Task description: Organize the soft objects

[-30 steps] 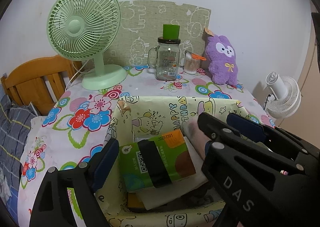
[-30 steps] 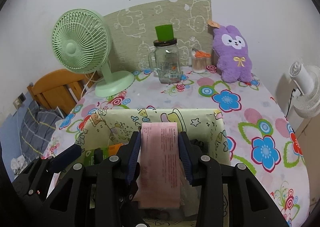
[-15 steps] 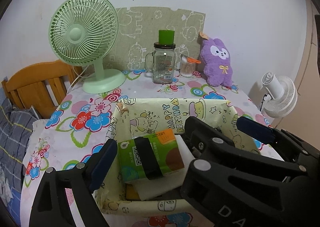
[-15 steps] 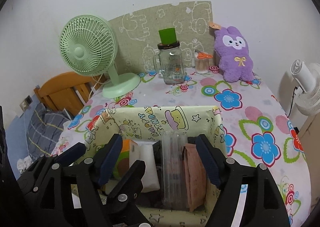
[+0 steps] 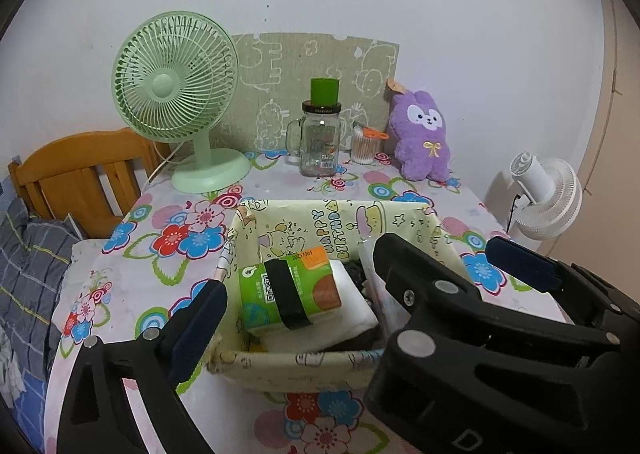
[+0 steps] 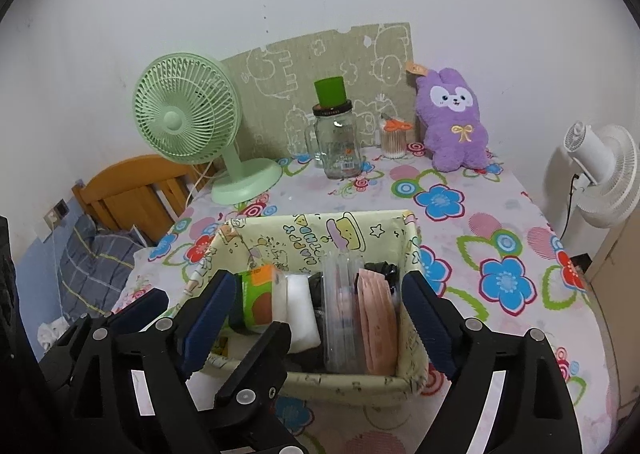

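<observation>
Both the left gripper [image 5: 360,286] and right gripper [image 6: 318,302] hover spread wide, empty, above the basket [image 6: 412,250].

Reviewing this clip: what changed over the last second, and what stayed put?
The right gripper let go of the pink packet, which now stands in the box beside a clear pack; its jaws are wide open and it has pulled back. The left gripper also drew back, open. The green tissue pack, fan, jar and purple plush stayed put.

My table [image 6: 472,214], covered in floral cloth, carries a fabric basket [image 6: 412,250], green fan [image 6: 188,122], glass jar [image 6: 340,150], swab container [image 6: 394,142] and purple plush [image 6: 454,122].
</observation>
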